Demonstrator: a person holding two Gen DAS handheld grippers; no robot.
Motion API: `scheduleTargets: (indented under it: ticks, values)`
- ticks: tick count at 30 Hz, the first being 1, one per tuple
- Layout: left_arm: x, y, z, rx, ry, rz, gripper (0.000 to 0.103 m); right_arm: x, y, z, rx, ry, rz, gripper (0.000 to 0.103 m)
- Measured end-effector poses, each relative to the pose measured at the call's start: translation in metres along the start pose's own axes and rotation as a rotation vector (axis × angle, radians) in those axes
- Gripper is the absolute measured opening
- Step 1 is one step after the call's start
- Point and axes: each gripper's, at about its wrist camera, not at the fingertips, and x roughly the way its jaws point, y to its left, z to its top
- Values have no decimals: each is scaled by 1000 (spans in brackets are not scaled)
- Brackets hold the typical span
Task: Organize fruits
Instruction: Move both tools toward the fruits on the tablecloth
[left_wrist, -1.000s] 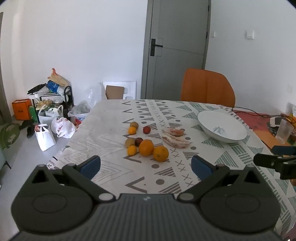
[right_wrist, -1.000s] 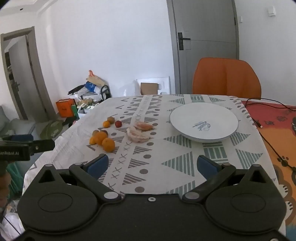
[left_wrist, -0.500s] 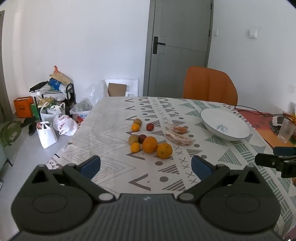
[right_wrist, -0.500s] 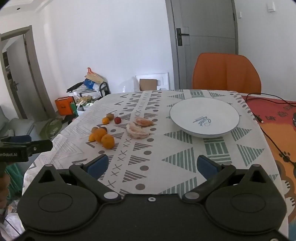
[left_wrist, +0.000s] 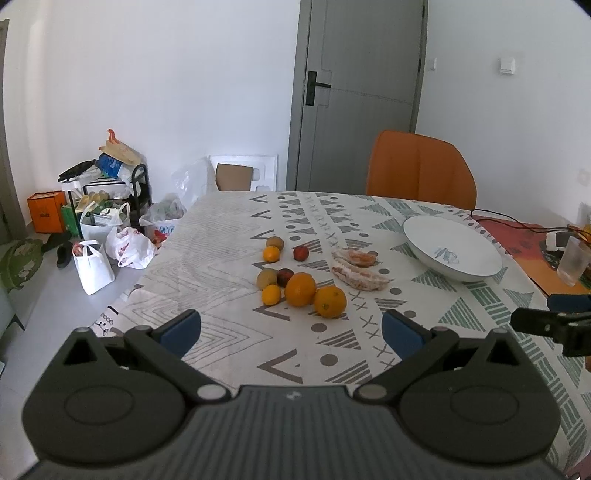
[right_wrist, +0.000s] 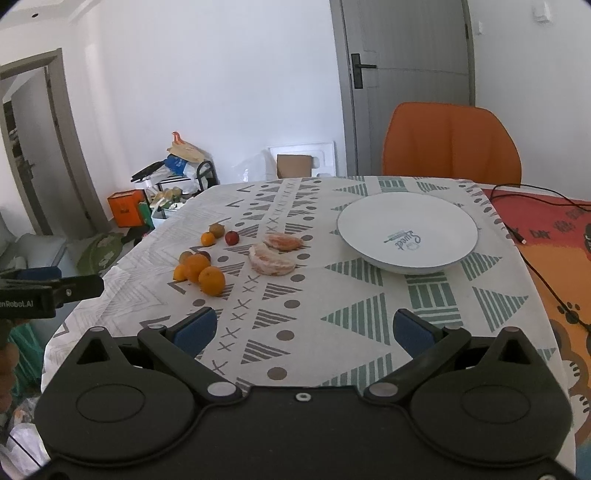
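White walls and a grey door back the room, with an orange chair at the desk's far edge. Covering the desk is a patterned cloth. Both tongs hover above its near edge, each spread wide and holding nothing: the left tongs point toward the fruit, the right tongs toward the cloth between fruit and bowl.

From the left view, the fruit sits mid-desk at 12 o'clock. Two oranges lie side by side and touching, a small tangerine just beside them at 9 o'clock, a kiwi and a dark plum right behind. Farther back lie another kiwi, a second tangerine touching it, and a red plum apart at 3 o'clock. Two peeled citrus pieces lie between the cluster and the white bowl, which stands empty at 2 o'clock. Bags crowd the floor at 10 o'clock
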Motion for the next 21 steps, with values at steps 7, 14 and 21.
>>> scheduleTargets:
  ticks: [7, 14, 21]
  values:
    - [2, -1, -2, 2, 5, 0, 103, 1, -1, 0, 4, 3, -1, 103]
    - [3, -4, -5, 8, 10, -1, 103, 4, -2, -3, 21, 18, 15, 103]
    - [2, -5, -2, 9, 9, -3, 103, 3, -3, -2, 18, 12, 16, 103]
